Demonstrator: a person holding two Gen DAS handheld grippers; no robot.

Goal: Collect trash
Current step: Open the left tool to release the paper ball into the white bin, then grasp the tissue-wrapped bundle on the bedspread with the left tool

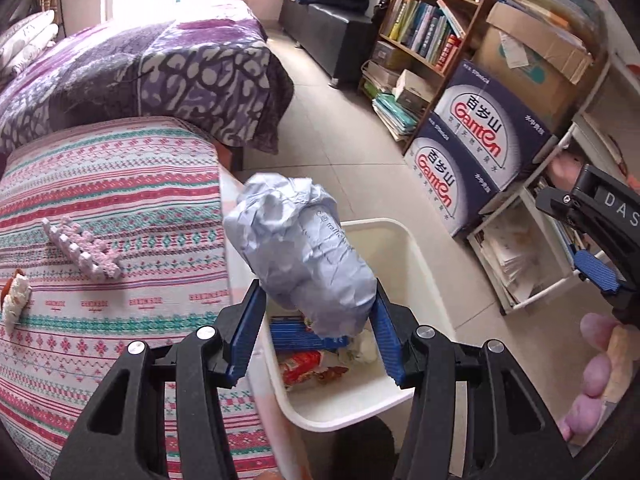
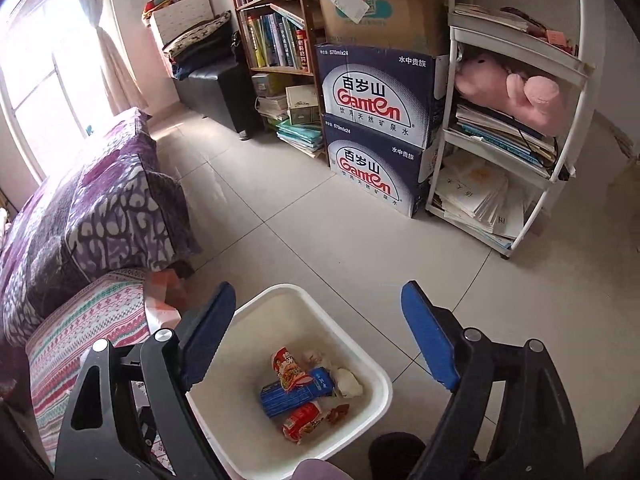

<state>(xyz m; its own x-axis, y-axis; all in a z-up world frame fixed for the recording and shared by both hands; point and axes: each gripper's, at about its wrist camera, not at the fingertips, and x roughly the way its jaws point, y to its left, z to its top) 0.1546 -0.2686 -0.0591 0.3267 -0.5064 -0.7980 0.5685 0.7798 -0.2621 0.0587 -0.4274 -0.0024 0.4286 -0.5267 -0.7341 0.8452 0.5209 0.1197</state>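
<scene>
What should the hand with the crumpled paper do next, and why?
Probably let go. The left gripper is clamped on the crumpled paper ball, which hangs over the open white bin, so it should fall in with the wrappers.

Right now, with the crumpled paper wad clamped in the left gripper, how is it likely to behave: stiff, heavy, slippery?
The paper wad is creased all over, so probably light and crushable. The left gripper pinches only its lower end, yet it stands upright: fairly firm. Its wrinkled surface likely resists slipping.
</scene>
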